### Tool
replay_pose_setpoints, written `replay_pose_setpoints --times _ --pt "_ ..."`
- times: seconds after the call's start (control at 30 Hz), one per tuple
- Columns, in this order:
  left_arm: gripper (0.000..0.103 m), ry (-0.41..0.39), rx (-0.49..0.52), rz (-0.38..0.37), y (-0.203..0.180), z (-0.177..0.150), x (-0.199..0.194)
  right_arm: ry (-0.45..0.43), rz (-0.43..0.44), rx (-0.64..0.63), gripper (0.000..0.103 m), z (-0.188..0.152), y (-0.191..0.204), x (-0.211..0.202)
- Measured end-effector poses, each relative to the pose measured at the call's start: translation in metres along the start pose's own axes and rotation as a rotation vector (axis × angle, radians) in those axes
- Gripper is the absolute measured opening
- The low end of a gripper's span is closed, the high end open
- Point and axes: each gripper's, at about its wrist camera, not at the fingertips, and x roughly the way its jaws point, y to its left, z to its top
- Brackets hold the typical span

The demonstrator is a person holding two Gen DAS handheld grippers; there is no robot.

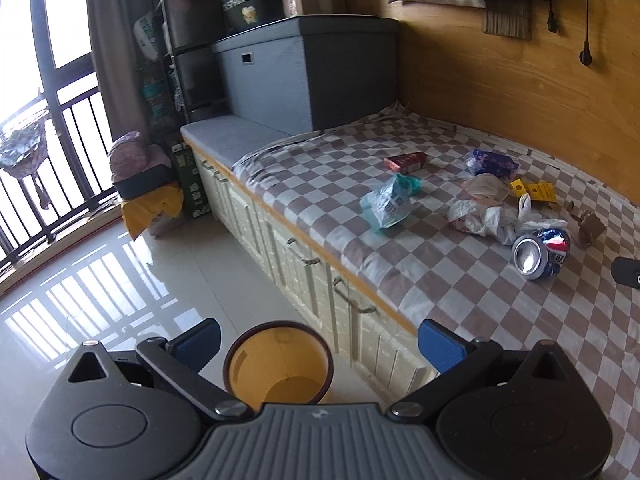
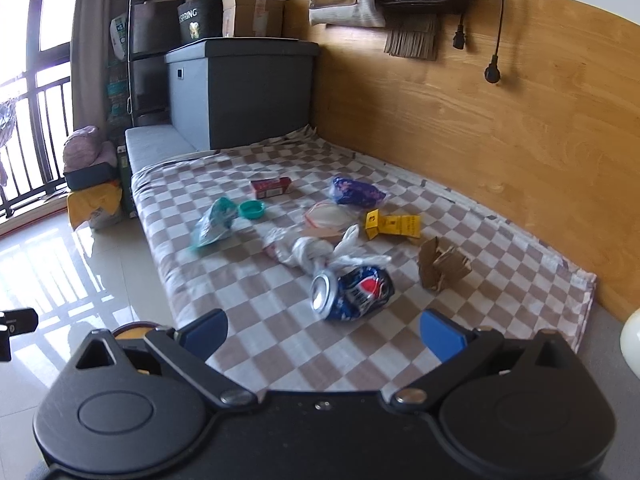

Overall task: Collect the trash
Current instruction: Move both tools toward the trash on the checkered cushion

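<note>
Bin (image 1: 279, 364): near rim hidden behind left gripper body; in right view only a rim sliver (image 2: 134, 329) shows. Teal wrapper (image 2: 212, 222) blurred, print unreadable. White round obj (image 2: 631, 342) cut by right edge, can't ID.

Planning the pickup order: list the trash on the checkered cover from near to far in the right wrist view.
Crushed soda can → crumpled brown cardboard → knotted white plastic bag → yellow box → green lid → purple wrapper → red box.
</note>
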Motion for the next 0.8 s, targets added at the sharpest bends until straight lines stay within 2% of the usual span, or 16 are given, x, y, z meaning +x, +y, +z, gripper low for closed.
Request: replay_pose_setpoints --times 0.23,0.4,0.53,0.63,0.8 --pt "0.103 0.000 -0.024 -0.076 -0.016 0.037 0.054 -0.013 0.068 0.028 0.103 0.011 -0.027 0.041" --pt "0.103 -0.005 -0.027 -0.104 -0.035 0.066 0.101 0.020 0.038 0.042 0.103 0.020 -0.048 0.083" --pt "0.103 0.020 -0.026 -0.100 -0.048 0.090 0.142 -0.002 0.024 0.075 0.103 0.029 -0.069 0.112" --pt "0.103 0.033 -0.034 -0.092 -0.056 0.105 0.169 0.004 0.022 0.052 0.103 0.039 -0.078 0.134" --pt "0.103 0.052 -0.032 -0.090 -0.070 0.125 0.208 0.032 0.077 -0.012 0.103 0.057 -0.084 0.173"
